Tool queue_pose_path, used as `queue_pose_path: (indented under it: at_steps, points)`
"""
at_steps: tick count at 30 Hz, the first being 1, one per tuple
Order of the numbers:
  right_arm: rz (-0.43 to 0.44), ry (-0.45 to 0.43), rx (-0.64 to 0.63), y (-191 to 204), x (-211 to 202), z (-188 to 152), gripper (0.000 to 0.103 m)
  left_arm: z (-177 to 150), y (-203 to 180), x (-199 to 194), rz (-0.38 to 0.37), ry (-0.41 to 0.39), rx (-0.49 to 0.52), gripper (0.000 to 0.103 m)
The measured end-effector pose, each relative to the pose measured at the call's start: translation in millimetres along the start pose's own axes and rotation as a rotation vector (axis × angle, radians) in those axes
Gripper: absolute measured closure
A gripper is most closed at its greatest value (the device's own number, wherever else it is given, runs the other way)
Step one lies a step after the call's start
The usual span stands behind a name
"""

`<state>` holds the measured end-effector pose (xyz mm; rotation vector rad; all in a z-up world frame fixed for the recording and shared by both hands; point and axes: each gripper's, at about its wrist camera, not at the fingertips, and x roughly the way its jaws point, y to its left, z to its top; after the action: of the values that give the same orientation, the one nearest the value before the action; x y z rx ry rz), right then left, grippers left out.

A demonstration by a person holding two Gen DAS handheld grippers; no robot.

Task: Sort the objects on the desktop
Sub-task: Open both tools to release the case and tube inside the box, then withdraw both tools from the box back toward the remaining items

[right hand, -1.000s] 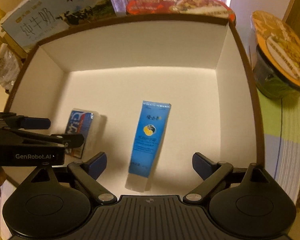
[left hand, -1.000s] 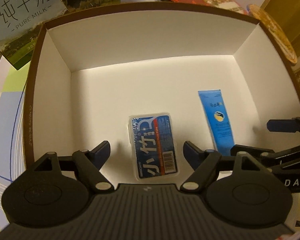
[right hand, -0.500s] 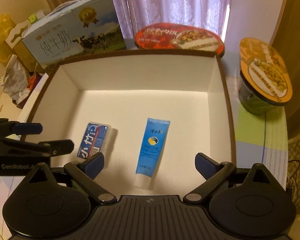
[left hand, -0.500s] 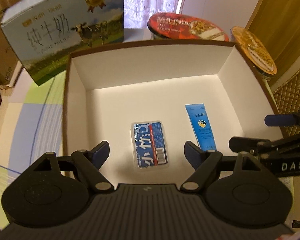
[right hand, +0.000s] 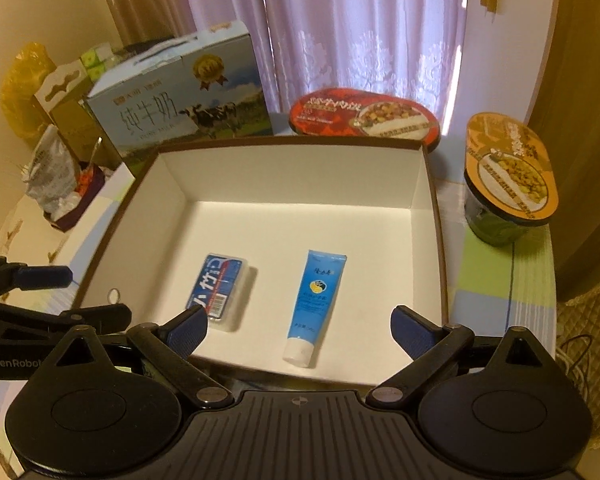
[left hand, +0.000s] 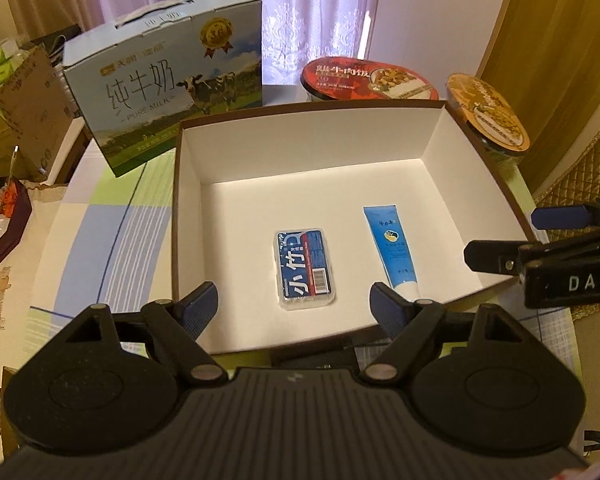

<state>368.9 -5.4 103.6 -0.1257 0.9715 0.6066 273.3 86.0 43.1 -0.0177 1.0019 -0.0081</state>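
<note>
Both grippers hovering over near edge of box (left hand: 476, 148), nothing held. Left gripper (left hand: 294, 306) jaws spread, empty. Right gripper (right hand: 300, 330) jaws spread wide, empty. Floss case (left hand: 304, 268) and blue tube (left hand: 392, 250) lying flat in box, side by side, apart. I'm judging step as clearing out: lifting straight, keeping jaws clear of box rim. Milk carton (left hand: 168, 92) and noodle bowls (right hand: 364, 118) on tabletop (left hand: 100, 236) beyond, maybe next.

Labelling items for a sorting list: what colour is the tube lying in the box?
Blue tube with a white cap; clearest in the right wrist view.
</note>
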Motion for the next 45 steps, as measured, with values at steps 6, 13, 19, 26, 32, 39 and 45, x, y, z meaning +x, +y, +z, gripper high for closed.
queue_pose_path:
  at_steps: [6,13,19,26,32,39,45]
  points:
    - [-0.003,-0.047,-0.011,6.1,-24.0,-11.8,0.007,-14.7,-0.5,-25.1,0.008,-0.032,0.001,0.022]
    - [-0.003,-0.093,-0.035,14.6,-44.7,-27.3,0.007,-28.2,-1.8,-50.6,0.003,-0.075,0.001,0.022]
    - [0.015,-0.142,-0.031,15.7,-66.0,-42.9,0.007,-44.3,-3.4,-74.4,-0.019,-0.118,0.001,0.019]
    - [0.017,-0.18,-0.012,10.6,-88.0,-73.3,0.006,-73.3,-0.2,-92.6,-0.022,-0.147,-0.031,0.017]
    - [0.021,-0.175,0.004,13.7,-95.8,-100.7,0.006,-98.0,1.1,-99.6,-0.018,-0.135,-0.046,0.017]
    - [0.025,-0.168,0.036,16.5,-97.3,-127.7,0.006,-120.5,-3.9,-104.9,-0.01,-0.124,-0.035,0.017]
    - [0.019,-0.148,0.05,15.5,-93.3,-149.8,0.006,-133.4,-4.6,-103.9,-0.008,-0.105,-0.044,0.017]
